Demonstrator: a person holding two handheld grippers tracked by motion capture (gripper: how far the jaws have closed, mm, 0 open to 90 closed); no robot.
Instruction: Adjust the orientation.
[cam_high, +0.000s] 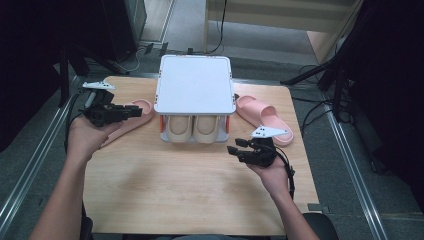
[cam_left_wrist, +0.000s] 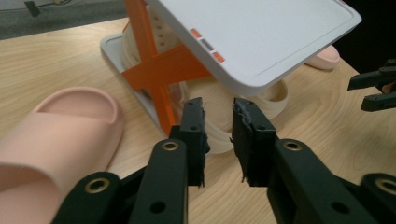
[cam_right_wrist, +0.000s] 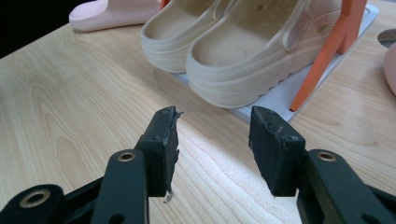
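Evidently you held both tools empty: left tool (cam_high: 134, 111) jaws narrowly parted, right tool (cam_high: 233, 146) wider. Beige foam clogs (cam_high: 193, 129) sat on white orange-braced rack (cam_high: 195, 85) mid-surface. Likely best: approach heel low, square.

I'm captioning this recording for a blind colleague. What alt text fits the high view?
A person's hands hold two open black grippers, left gripper and right gripper, over a wooden table. A white two-tier rack holds beige clogs, with a pink slide at each side.
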